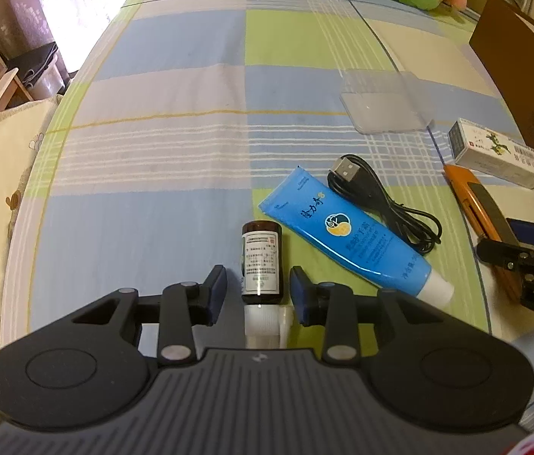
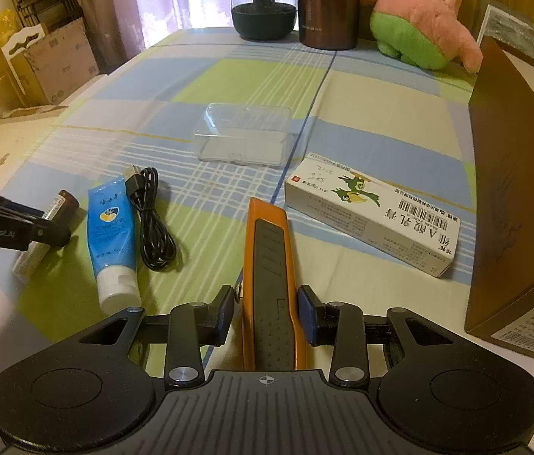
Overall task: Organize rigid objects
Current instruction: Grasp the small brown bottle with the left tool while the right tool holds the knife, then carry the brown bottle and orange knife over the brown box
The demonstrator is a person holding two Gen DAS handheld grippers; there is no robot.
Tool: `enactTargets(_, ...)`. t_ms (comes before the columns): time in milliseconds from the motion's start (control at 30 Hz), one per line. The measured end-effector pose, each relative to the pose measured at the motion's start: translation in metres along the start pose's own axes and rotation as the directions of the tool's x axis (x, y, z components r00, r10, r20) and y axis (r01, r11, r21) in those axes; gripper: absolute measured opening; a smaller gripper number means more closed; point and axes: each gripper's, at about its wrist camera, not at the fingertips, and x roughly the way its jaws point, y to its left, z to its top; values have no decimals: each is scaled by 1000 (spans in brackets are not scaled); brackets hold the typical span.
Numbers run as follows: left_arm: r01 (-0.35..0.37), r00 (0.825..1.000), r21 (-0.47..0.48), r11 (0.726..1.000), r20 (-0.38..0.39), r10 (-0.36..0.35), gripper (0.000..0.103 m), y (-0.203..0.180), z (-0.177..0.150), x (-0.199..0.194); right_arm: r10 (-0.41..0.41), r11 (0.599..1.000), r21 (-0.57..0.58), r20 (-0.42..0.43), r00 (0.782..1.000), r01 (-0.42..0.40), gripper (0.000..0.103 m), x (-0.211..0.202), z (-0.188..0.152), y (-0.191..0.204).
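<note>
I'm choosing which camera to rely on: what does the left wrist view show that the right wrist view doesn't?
Left wrist only: the brown bottle's printed label and white cap, lying between the left tongs with gaps at both pads.

Right wrist only: the right tongs around the orange knife, and the plush star's face.

Both: blue tube, black cable, clear case, white box.

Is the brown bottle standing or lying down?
Lying down: the bottle rests on its side on the cloth, white cap toward the left gripper.
</note>
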Motion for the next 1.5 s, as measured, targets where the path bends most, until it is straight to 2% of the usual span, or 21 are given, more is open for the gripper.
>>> enactTargets(233, -10, 1000, 31, 999, 14, 10, 20, -4, 0, 1, -57, 998, -35, 11, 998, 57, 33, 4, 0, 11)
enactTargets(433, -26, 999, 53, 998, 21, 25, 20, -9, 0, 1, -87, 993, -75, 15, 996, 88, 33, 7, 0, 18)
enactTargets(1000, -24, 1000, 23, 999, 8, 24, 19, -7, -7, -8, -41, 998, -41, -2, 999, 40, 32, -3, -1, 11)
enactTargets(1500, 52, 995, 29, 998, 85, -54, 19, -23, 4, -54, -7, 999, 36, 66, 998, 4, 32, -48, 7, -2)
